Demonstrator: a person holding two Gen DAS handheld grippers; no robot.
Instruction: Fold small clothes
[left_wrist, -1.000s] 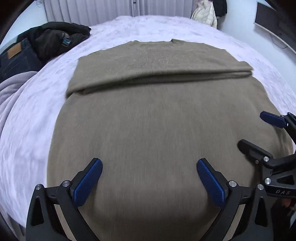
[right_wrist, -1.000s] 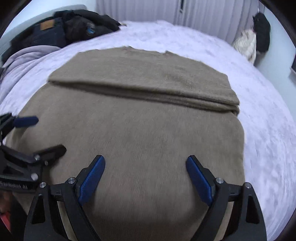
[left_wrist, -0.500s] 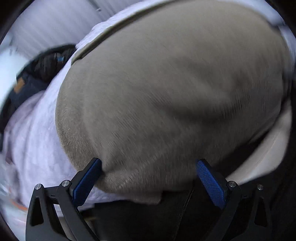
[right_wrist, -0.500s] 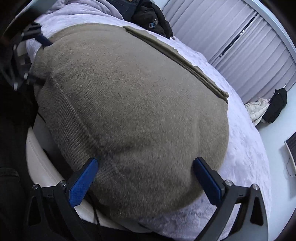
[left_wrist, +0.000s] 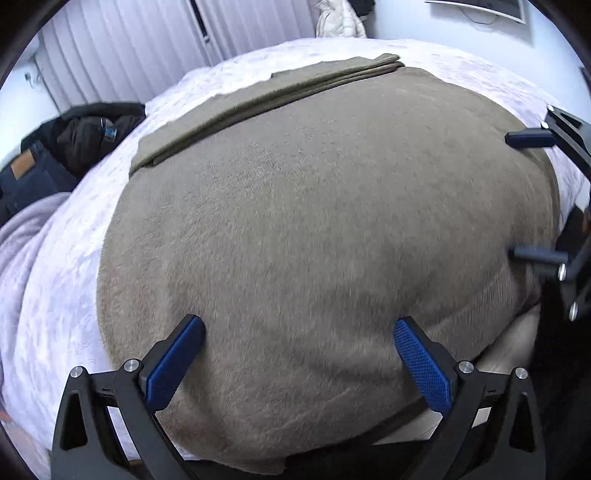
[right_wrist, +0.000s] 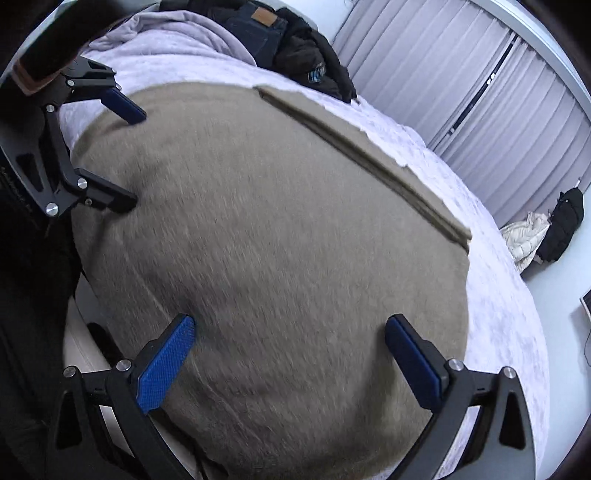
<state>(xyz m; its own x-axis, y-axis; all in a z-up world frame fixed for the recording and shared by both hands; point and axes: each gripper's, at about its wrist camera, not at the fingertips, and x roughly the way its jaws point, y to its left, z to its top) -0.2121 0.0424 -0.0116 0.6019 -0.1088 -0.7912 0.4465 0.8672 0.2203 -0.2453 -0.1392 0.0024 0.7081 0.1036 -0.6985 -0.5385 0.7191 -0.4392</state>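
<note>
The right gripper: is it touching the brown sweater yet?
Cannot tell. In the right wrist view the right gripper has open jaws over the brown sweater, but no gap or contact shows plainly.

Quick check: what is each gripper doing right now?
Left gripper: open, over the olive-brown knitted sweater, holding nothing.
Right gripper: open, over it, holding nothing.

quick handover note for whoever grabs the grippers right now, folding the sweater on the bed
Left gripper: open over the near hem, holding nothing.
Right gripper: open, its jaws have just been opening, nothing gripped.
Sweater: flat on the bed, near hem over the bed's edge.
Done: far part folded into a band.
Left: probably grip the near hem at both corners and fold it up to the band.
</note>
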